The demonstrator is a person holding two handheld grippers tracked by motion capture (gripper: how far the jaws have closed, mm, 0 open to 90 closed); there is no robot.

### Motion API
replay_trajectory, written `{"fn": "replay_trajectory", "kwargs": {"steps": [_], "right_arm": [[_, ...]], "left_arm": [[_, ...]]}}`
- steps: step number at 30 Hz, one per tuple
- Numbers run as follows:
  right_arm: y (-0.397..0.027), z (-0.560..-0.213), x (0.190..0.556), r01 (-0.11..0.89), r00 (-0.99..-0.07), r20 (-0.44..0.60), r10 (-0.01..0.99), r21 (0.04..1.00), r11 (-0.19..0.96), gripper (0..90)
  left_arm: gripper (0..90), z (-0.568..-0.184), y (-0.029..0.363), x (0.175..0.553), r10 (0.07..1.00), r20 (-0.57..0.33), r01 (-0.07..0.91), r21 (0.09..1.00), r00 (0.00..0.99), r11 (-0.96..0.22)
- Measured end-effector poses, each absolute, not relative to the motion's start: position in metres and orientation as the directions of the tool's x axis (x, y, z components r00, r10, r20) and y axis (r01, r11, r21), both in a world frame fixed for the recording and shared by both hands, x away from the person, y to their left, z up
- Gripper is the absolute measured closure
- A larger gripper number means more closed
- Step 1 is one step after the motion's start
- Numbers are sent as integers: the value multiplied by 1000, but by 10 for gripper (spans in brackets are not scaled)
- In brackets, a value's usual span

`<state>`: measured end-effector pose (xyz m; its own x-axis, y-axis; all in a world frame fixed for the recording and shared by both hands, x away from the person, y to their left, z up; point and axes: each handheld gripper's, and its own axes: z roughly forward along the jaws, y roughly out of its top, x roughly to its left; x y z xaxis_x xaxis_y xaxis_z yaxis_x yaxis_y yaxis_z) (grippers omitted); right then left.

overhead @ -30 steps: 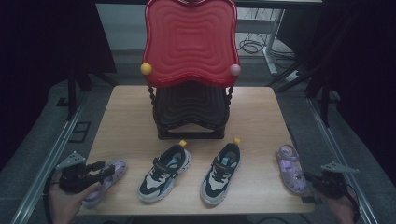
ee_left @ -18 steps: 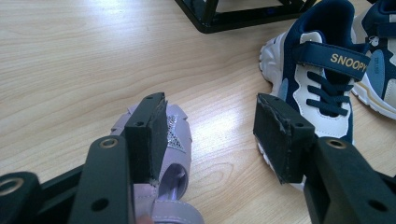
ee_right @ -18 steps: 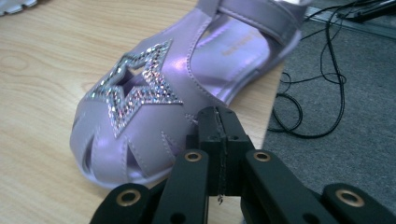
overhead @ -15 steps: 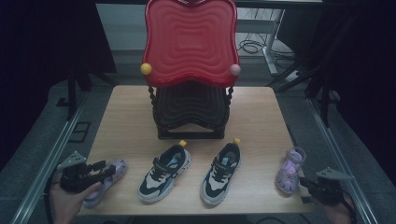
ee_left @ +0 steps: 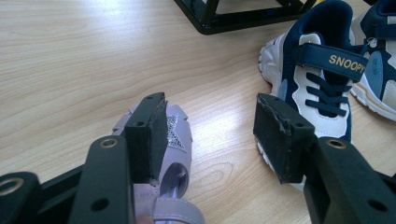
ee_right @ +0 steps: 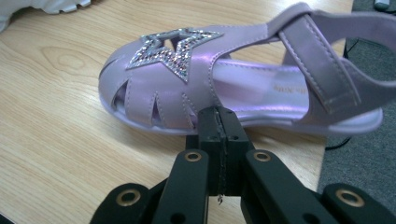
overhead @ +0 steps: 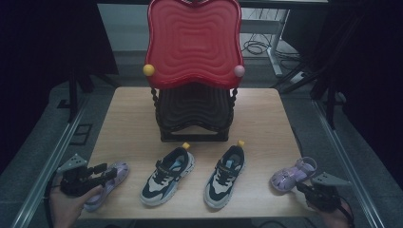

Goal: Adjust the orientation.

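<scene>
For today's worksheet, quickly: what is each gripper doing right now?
Left gripper: open, one pad over the left purple sandal.
Right gripper: shut, empty, at the right purple sandal.

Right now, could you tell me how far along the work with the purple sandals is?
Early. Nothing looks put away: both sneakers and both sandals sit on the table before the rack. In hand: the left hand-held gripper stands open over the left sandal; the shut right hand-held gripper meets the right sandal at its side. Gripping and moving remain.
</scene>
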<state>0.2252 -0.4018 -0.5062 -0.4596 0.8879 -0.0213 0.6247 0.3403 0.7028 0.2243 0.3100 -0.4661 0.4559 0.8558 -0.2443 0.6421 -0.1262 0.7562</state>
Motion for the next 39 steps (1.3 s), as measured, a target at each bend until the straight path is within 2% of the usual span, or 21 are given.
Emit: {"fn": "replay_trajectory", "kwargs": {"steps": [14,31,39], "right_arm": [[-374,-508,229,616,-497,-31,867,691,378,892],[-330,-507,247,625,-449,-111,886,670,401,892],[-327,-505,246,631,-443,-78,893,681,372,892]], "left_arm": [[442,-467,312,224,857,-247,645,754,451,-122],[443,-469,317,222,861,-251,648,753,443,-114],[442,-470,318,220,862,-253,650,752,440,-111]]}}
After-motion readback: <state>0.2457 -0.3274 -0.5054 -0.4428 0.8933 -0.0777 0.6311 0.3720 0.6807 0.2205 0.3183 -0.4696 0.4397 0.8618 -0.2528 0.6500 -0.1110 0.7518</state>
